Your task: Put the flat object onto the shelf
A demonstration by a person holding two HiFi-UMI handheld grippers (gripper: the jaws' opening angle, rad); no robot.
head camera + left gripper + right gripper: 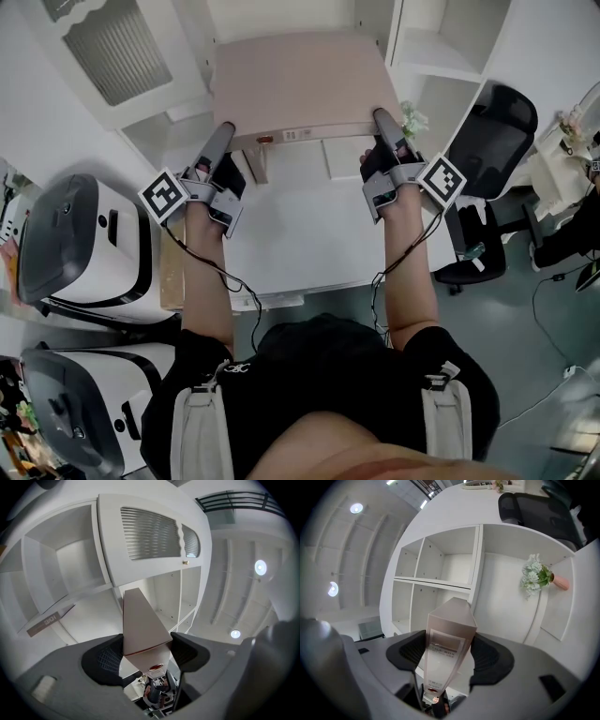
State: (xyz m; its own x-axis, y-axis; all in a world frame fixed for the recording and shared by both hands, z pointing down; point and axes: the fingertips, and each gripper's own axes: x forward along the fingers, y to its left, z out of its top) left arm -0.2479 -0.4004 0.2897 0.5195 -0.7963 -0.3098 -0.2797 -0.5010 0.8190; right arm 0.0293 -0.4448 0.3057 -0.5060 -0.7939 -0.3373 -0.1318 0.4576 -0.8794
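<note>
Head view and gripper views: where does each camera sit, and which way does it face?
Head view: on the person's head, looking steeply down at the flat box; both forearms show.
Left gripper view: on the left tongs, looking along them at white shelves; only tongs show.
Right gripper view: on the right tongs, facing white shelves and flowers; only tongs show.
Shared: all three show the flat box, clamped at both ends.

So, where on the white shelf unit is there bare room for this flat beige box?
The white shelf compartments left of the upright divider look bare, probably with room for the flat beige box. The bay right of it holds a pink vase of white flowers, so it is more crowded there.
</note>
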